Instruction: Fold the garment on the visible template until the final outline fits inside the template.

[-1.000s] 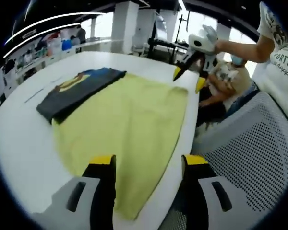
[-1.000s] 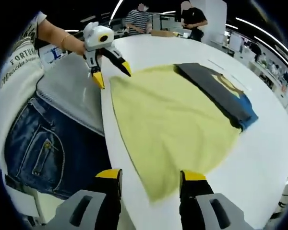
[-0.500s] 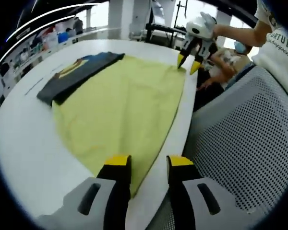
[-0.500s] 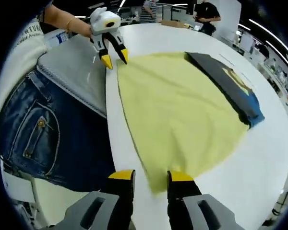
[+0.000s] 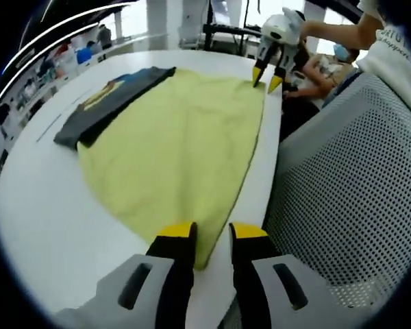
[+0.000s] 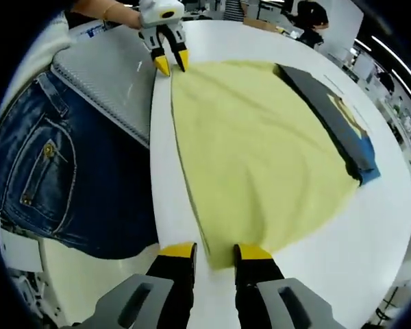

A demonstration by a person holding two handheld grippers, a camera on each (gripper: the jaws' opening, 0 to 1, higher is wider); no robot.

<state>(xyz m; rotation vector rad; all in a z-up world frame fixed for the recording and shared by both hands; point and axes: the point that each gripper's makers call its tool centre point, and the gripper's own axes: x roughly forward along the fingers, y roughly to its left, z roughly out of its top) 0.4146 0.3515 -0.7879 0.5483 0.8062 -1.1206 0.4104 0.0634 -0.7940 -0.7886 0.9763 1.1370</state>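
Observation:
A yellow garment (image 5: 178, 137) (image 6: 260, 151) lies spread flat on the white table (image 5: 41, 205) (image 6: 383, 226). Along its far edge rests a dark grey folded piece (image 5: 109, 103) (image 6: 329, 116) with a yellow and blue print. My left gripper (image 5: 212, 236) (image 6: 171, 63) straddles one near corner of the garment, jaws narrowed with a gap left. At the other near corner my right gripper (image 6: 216, 252) (image 5: 265, 81) stands the same way, the cloth tip between its jaws.
A grey mesh chair back (image 5: 342, 192) (image 6: 109, 75) presses against the table's near edge. The person in jeans (image 6: 48, 171) and a white shirt (image 5: 390, 48) stands behind it. Other people (image 6: 315, 14) and shelves (image 5: 61, 58) stand beyond the table.
Both grippers have dropped onto the garment's two near corners, and their jaws have narrowed from wide apart to a small gap around the cloth. The garment itself has not shifted.

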